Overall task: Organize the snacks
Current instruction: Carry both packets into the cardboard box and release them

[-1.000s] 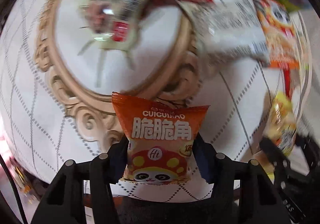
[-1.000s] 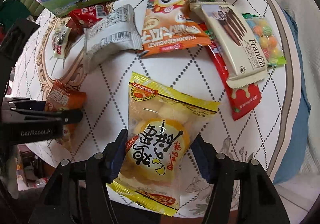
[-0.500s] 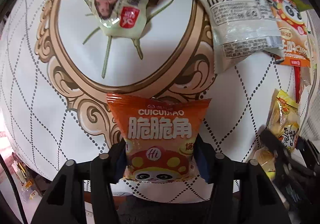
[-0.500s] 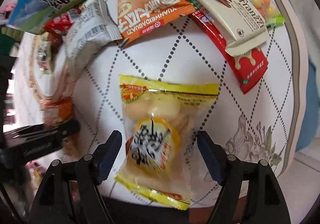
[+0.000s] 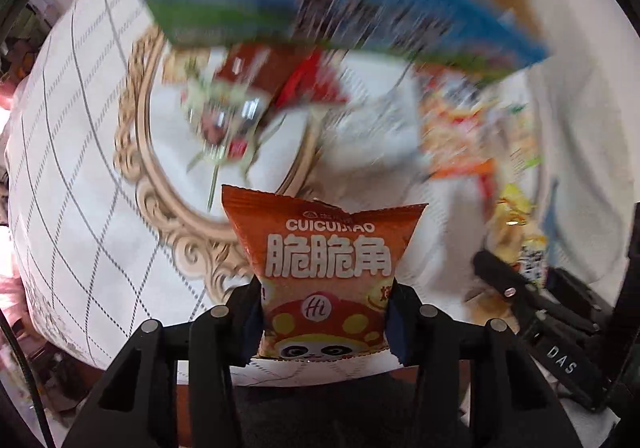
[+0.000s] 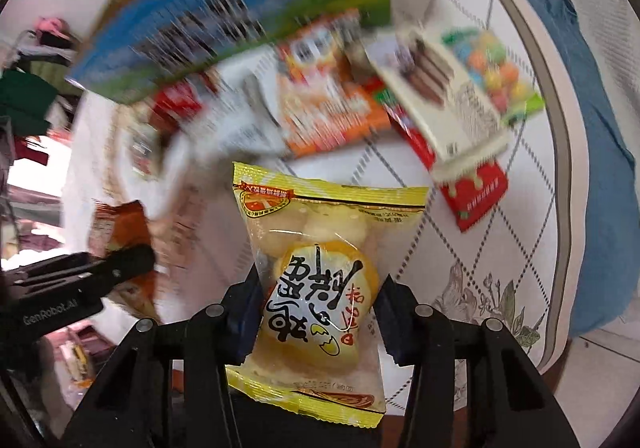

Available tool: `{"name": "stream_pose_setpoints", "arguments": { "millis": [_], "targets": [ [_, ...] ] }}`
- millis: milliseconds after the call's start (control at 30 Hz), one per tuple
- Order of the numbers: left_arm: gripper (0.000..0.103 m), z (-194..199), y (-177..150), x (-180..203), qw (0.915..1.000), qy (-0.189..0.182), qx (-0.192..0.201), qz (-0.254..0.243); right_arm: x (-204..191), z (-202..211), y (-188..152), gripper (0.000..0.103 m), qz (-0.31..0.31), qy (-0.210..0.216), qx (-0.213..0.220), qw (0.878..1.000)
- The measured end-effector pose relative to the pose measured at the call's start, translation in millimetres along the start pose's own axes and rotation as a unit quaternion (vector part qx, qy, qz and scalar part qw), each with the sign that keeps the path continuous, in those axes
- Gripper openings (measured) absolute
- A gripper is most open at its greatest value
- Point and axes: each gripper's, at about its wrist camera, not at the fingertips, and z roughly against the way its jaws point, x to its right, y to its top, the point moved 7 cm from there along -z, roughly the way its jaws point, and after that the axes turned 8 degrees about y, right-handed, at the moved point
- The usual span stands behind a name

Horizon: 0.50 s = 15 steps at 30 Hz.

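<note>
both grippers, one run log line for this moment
left gripper: closing, shut on orange snack bag | right gripper: closing, shut on yellow snack bag | both bags off table

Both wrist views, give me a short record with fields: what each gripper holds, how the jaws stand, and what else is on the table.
left gripper: shut on the orange crinkle-edged snack packet with a panda; jaws have just been closing
right gripper: shut on the yellow clear-windowed snack packet; jaws have just been closing
table: white quilted tablecloth with a gold frame print
behind: blue and green carton, blurred
other snacks: cream chocolate-stick packet, red wrapper
</note>
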Motion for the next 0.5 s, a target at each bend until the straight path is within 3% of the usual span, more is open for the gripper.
{"name": "stream_pose_setpoints", "arguments": {
  "millis": [167,267,400,500],
  "targets": [
    [0.046,64.9,67.5,16.1,0.9985,-0.034,0.043,0.0,-36.1,48.5,67.9,0.052,0.029,0.045,0.052,0.997],
    [0.046,93.4,124.1,33.1,0.9975,-0.026,0.065,0.007,-45.1,68.0,133.6,0.052,0.058,0.038,0.095,0.993],
    [0.046,98.5,196.5,32.4,0.9964,0.005,0.083,0.014,-44.0,60.8,214.3,0.052,0.065,0.024,0.122,0.99],
    [0.046,84.5,240.4,16.3,0.9965,0.027,0.075,0.024,-38.8,43.3,263.7,0.052,0.06,0.027,0.114,0.991]
  ]
}}
